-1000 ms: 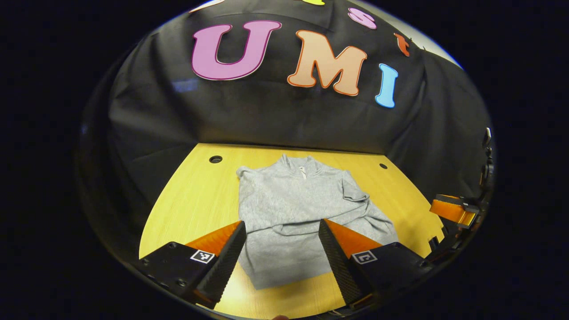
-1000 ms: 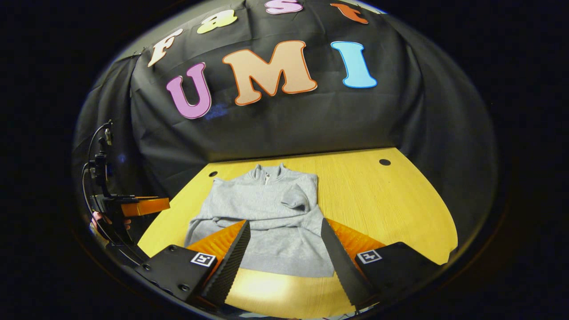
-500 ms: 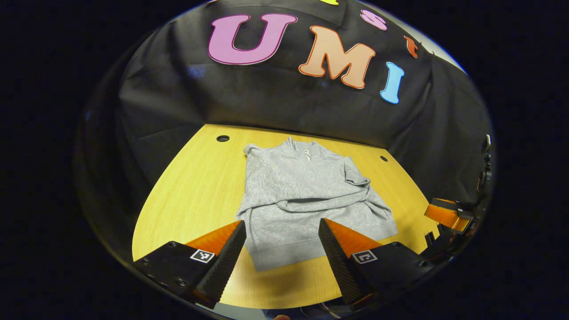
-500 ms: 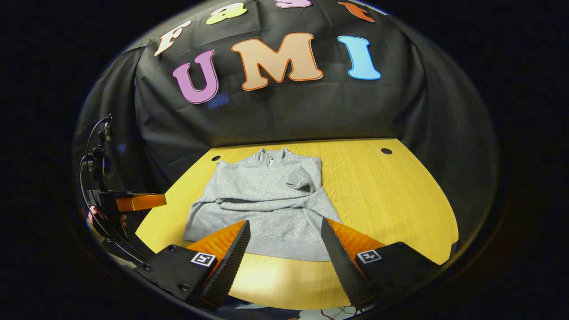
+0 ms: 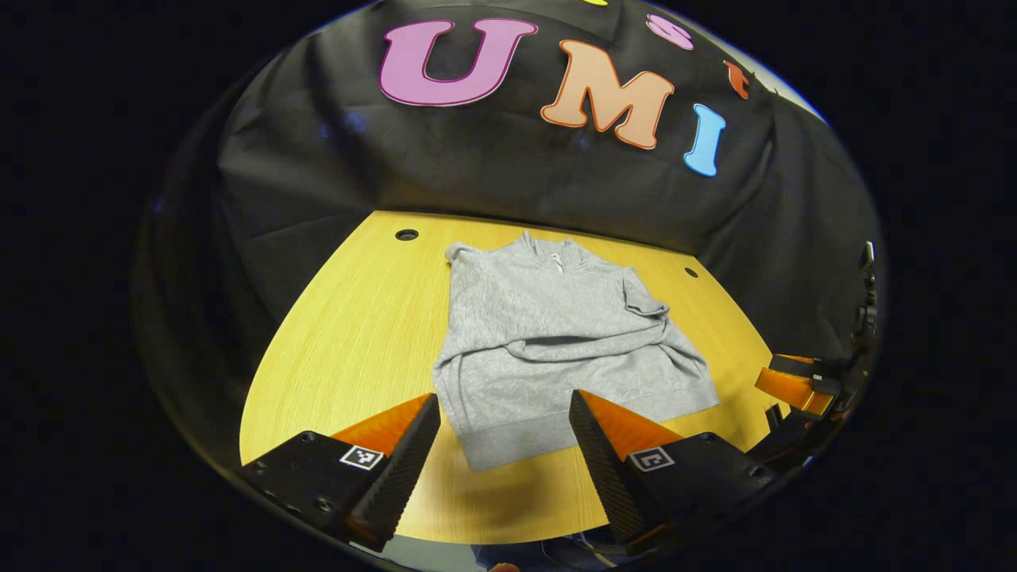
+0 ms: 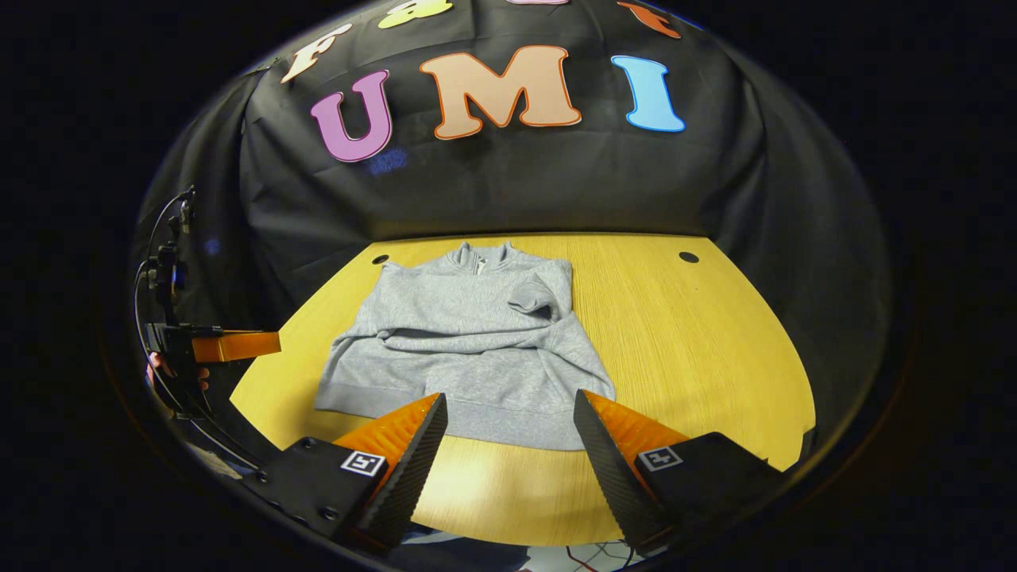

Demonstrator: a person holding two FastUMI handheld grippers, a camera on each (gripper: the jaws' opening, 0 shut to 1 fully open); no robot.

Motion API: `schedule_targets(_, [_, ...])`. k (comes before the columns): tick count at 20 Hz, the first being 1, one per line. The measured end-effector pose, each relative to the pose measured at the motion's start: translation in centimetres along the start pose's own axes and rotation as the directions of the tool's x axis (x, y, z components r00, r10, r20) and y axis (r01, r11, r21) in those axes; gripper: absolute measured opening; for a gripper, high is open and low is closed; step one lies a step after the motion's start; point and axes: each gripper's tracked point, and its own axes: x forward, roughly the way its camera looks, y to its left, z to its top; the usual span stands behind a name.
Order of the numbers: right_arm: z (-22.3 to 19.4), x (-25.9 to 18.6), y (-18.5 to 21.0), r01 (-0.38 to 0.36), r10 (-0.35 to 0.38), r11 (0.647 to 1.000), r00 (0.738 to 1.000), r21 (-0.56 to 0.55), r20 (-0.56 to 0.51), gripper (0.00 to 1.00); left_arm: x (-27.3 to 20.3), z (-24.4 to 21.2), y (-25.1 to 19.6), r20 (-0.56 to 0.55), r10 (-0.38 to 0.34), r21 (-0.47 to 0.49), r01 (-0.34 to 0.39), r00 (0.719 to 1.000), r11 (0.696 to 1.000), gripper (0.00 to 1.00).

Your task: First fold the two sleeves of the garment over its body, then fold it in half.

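Wooden table (image 5: pixel 342 334) carries one grey garment (image 5: pixel 548 334), sleeves folded over; both grippers' jaws gape, holding nothing.

Matt grey knit garment (image 5: pixel 548 334); smooth, lightly glossy wood-grain table (image 5: pixel 357 334).

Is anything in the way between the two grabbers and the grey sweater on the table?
Nothing visible is. The left gripper and right gripper are both open near the sweater's hem, with just bare yellow table around it. Both sleeves already lie across its body, so folding it in half looks unobstructed.
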Motion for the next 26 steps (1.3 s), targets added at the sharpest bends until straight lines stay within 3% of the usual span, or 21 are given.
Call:
schedule_targets(8, [-1.8, 2.0, -2.0, 0.03, -0.031, 0.999, 0.999, -0.016, -0.036, 0.99, 2.4, -3.5, -0.5, -0.047, -0.002, -0.017, 0.001, 0.999, 1.0, 0.95])
schedule_targets(17, [-8.1, 9.0, -6.6, 0.086, -0.086, 0.996, 0.978, -0.009, -0.192, 0.96, 8.0, -9.2, 1.0, -0.163, 0.09, -0.035, -0.097, 0.983, 0.995, 0.96])
schedule_targets(26, [-9.9, 10.8, -7.5, 0.097, -0.096, 0.995, 0.962, -0.012, -0.257, 0.99, 9.6, -10.1, 2.4, -0.185, 0.164, -0.022, -0.171, 0.969, 0.985, 0.91])
